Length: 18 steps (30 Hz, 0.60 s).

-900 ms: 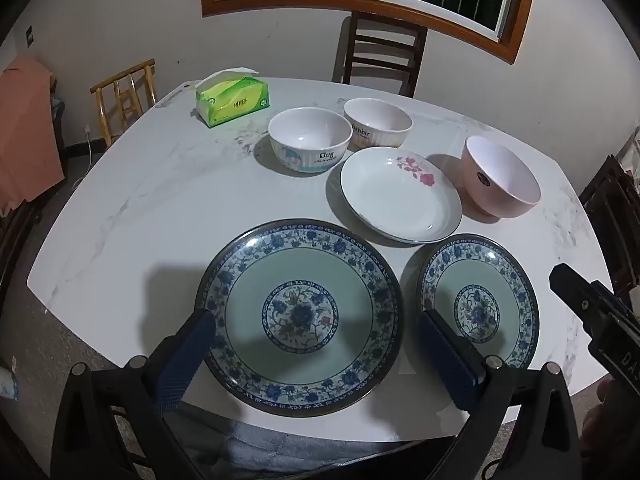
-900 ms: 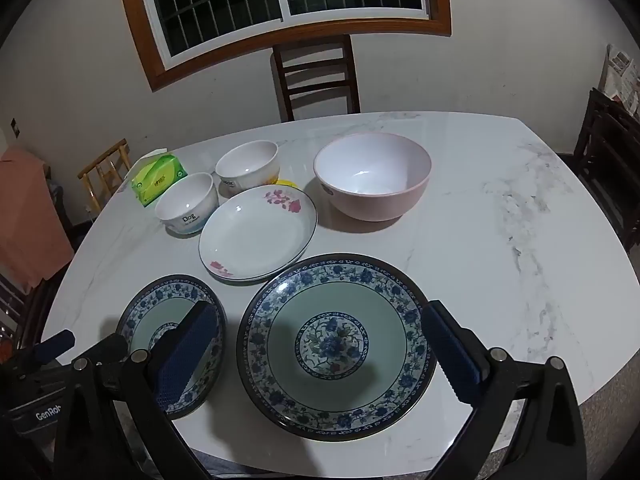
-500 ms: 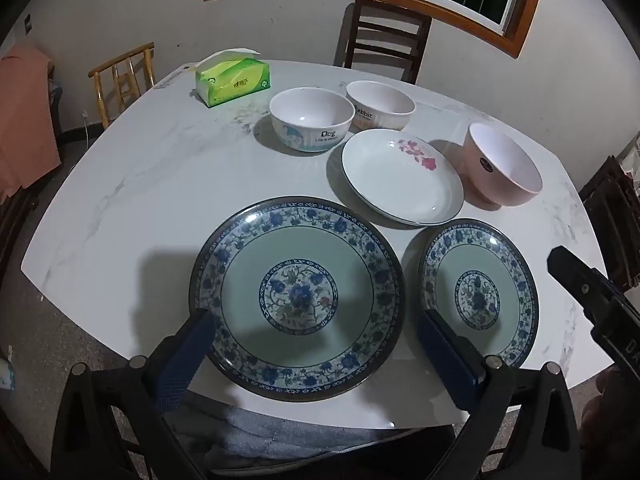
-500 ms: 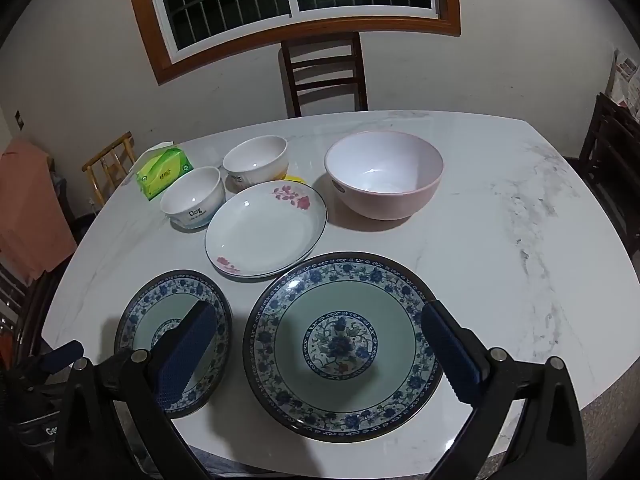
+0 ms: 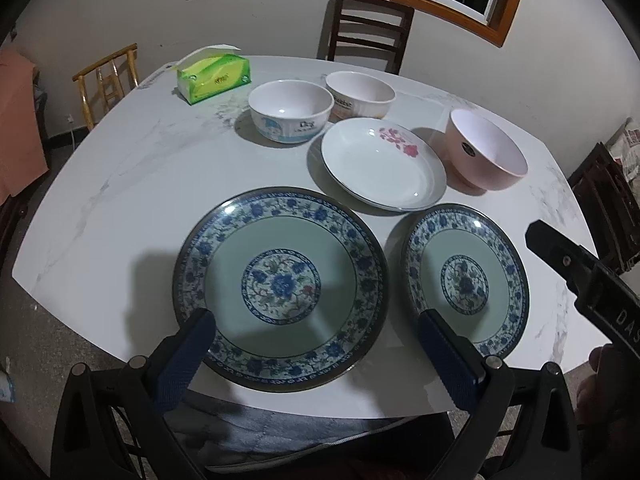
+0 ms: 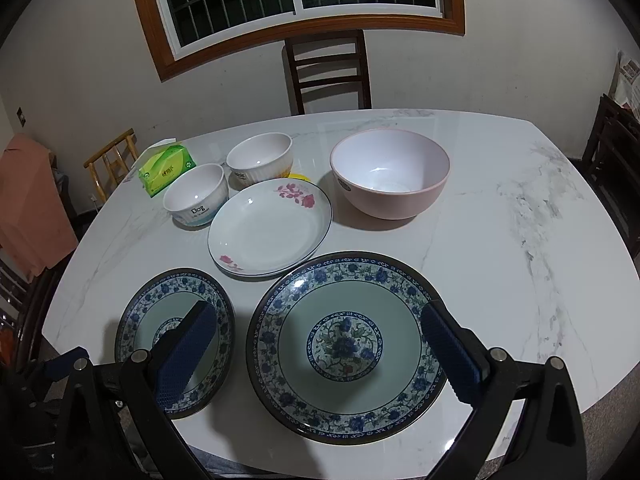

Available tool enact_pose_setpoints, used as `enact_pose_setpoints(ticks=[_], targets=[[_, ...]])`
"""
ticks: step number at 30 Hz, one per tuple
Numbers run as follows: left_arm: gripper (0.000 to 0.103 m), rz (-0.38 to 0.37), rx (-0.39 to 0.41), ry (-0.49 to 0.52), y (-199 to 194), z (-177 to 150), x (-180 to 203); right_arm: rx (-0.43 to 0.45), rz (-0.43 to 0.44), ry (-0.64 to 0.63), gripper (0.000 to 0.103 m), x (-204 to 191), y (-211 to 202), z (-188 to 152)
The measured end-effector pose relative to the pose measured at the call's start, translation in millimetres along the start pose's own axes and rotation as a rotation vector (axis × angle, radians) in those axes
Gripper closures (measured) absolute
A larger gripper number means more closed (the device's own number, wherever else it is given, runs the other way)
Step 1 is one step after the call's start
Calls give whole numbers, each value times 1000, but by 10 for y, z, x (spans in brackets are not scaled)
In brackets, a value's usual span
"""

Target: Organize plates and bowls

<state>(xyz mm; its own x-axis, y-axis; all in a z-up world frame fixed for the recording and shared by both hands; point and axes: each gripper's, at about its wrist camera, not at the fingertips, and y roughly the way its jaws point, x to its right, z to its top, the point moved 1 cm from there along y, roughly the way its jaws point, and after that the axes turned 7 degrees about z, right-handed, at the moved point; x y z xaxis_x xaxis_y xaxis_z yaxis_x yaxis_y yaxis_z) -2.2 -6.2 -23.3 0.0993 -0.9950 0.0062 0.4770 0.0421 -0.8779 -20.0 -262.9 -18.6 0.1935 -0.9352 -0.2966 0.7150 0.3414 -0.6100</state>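
Observation:
Two blue-patterned plates lie side by side near the table's front edge. My left gripper (image 5: 316, 316) hangs open over the near rim of the left blue plate (image 5: 280, 284), nothing between its fingers. My right gripper (image 6: 316, 308) stands open above the right blue plate (image 6: 346, 340), which also shows in the left wrist view (image 5: 464, 280). Its left finger overlaps the left blue plate (image 6: 160, 300). Behind the plates are a white flowered plate (image 6: 268, 236), a pink bowl (image 6: 390, 174), a white "Dog" bowl (image 6: 196, 196) and a ribbed white bowl (image 6: 260, 156).
A green tissue box (image 5: 214, 78) sits at the back left of the marble table (image 6: 500, 260). A dark chair (image 6: 328, 76) stands behind the table and a bamboo chair (image 5: 106, 80) at the left. The other gripper's body (image 5: 580, 276) juts in at the right of the left wrist view.
Both grippers have drawn slightly back and up, so more of the table's front edge and the window shows. The jaws stayed open and no dish moved.

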Motion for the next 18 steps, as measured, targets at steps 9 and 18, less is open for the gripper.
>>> enact_pose_setpoints(ticks=[9, 18], targets=[[0, -19, 9, 3, 5, 21, 28, -3, 2, 2, 2, -2, 25, -10], [0, -9, 6, 26, 24, 38, 65, -1, 5, 2, 2, 10, 50, 1]])
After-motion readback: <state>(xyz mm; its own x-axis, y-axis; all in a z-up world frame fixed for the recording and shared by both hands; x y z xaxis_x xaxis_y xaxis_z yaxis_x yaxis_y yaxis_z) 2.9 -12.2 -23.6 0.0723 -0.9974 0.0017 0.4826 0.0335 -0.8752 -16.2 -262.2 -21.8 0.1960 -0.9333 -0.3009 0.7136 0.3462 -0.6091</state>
